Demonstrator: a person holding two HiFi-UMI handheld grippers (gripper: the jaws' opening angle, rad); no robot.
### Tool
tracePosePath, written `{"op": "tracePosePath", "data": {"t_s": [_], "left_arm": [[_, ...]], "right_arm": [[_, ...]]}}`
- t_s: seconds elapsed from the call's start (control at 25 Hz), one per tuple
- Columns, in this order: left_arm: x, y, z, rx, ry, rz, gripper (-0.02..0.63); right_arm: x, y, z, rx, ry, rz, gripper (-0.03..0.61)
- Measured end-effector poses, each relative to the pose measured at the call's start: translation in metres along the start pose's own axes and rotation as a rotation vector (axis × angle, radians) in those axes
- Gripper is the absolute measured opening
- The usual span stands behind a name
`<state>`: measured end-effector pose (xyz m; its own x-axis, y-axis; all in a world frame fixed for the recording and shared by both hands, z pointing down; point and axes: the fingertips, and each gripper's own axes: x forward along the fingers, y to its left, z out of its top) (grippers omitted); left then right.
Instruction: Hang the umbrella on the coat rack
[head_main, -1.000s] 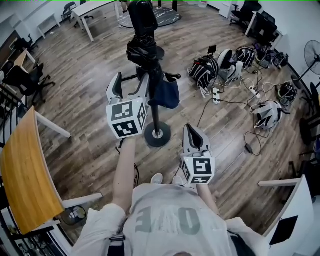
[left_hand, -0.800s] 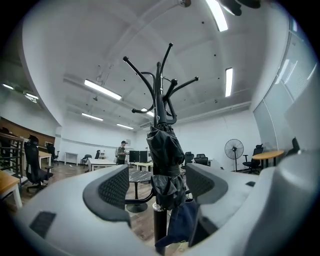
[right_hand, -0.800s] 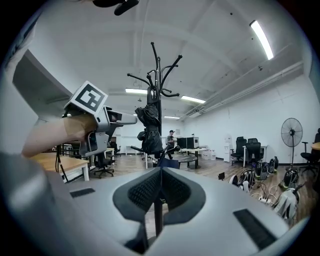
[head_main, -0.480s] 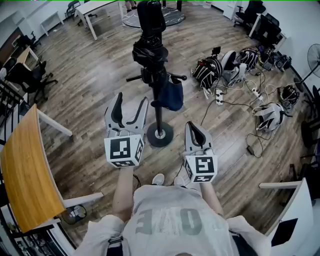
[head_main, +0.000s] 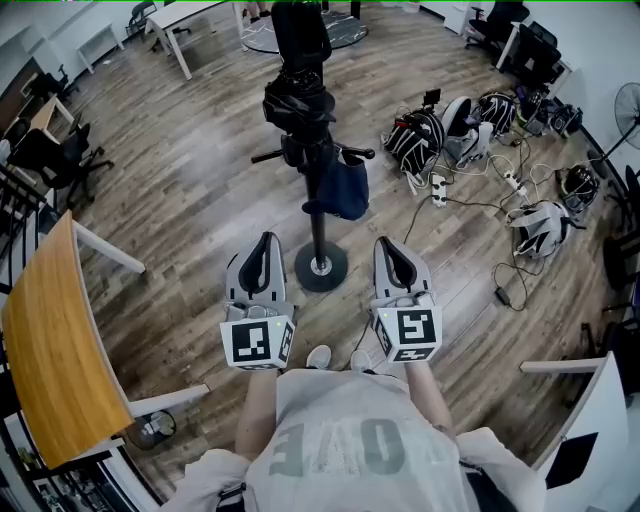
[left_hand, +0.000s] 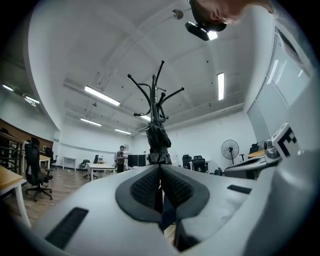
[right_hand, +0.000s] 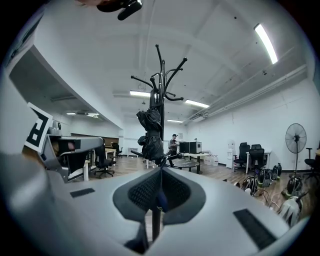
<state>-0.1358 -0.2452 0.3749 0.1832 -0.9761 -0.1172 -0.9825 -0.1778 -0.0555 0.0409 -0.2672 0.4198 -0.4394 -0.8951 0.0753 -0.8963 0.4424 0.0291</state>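
Observation:
The black coat rack stands on its round base in the middle of the wooden floor. A black folded umbrella hangs on it, and it also shows against the pole as the umbrella and the umbrella in the two gripper views. My left gripper is low and near my body, left of the base. Its jaws are closing, pads together with nothing between them. My right gripper is level with it to the right of the base, shut and empty. Both point at the rack.
A navy bag hangs from a lower peg of the rack. Bags, helmets and cables lie on the floor at the right. A wooden table stands at the left and a fan at the far right.
My left gripper has come down and back from the rack toward my body, and its jaws have gone from wide open to shut. The right gripper has stayed put.

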Motion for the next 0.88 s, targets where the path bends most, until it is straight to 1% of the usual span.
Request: {"op": "tracePosePath", "data": {"t_s": [0.16, 0.56, 0.76, 0.88], "left_arm": [[-0.002, 0.000, 0.001, 0.012, -0.003, 0.000, 0.028], [-0.002, 0.006, 0.002, -0.051, -0.034, 0.026, 0.028], [-0.001, 0.009, 0.003, -0.048, -0.037, 0.026, 0.028], [0.000, 0.008, 0.002, -0.027, -0.028, 0.027, 0.028]], "right_arm": [[-0.002, 0.003, 0.001, -0.013, 0.000, 0.002, 0.031], [-0.002, -0.002, 0.006, -0.022, -0.012, -0.004, 0.031], [-0.001, -0.006, 0.011, -0.020, -0.023, -0.011, 0.031], [-0.001, -0.005, 0.008, -0.016, -0.015, -0.005, 0.029]]}}
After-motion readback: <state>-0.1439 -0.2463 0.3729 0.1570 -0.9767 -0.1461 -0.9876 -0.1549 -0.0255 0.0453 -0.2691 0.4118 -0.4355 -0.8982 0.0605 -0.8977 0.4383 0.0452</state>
